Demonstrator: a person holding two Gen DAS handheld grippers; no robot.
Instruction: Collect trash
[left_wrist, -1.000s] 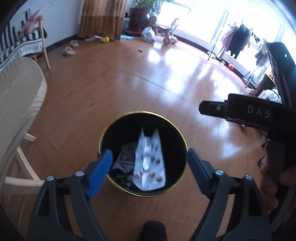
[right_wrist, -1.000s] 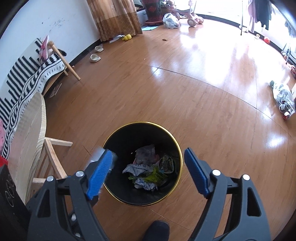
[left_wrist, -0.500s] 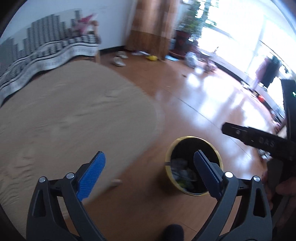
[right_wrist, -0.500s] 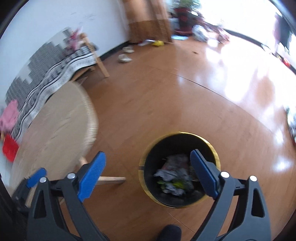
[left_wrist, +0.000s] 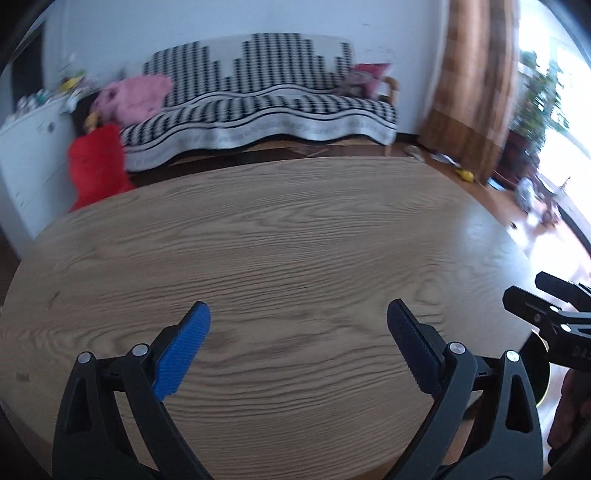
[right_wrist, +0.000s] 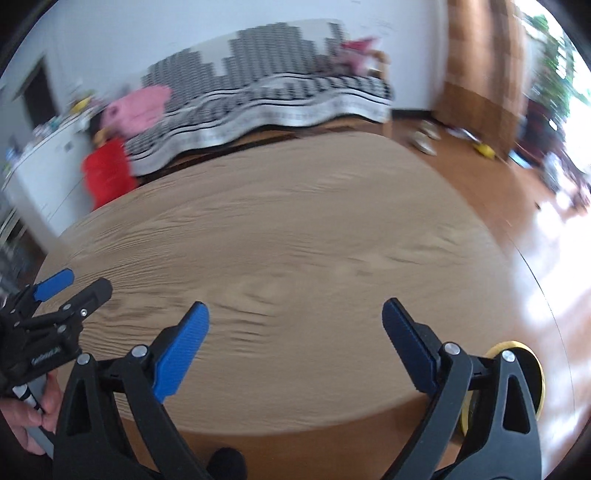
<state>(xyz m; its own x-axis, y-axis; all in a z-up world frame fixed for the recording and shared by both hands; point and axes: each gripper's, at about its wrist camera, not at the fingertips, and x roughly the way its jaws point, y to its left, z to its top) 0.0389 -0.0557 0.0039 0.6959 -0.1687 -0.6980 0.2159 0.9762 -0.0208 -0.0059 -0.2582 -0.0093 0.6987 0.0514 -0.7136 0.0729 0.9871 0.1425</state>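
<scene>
Both tools hung over the bare wooden table (left_wrist: 295, 236), jaws spread wide and holding nothing: the left gripper (left_wrist: 298, 326) and, to its right, the right gripper (right_wrist: 295, 325), whose jaws had just been opening. The gold-rimmed bin (right_wrist: 532, 369) lay low to the right gripper's right (nearer that hand). No trash showed ahead. The lettering was too blurred to read.

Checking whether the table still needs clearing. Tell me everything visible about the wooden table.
The table has a rounded top of light wood with strong grain, or a wood-look surface. It lies flat and fills most of both wrist views. No trash shows on the part in view. Both grippers hang above it, open and empty, with no visible contact. Its legs are hidden. A gold-rimmed bin shows past its right edge, and a striped sofa stands behind it.
</scene>
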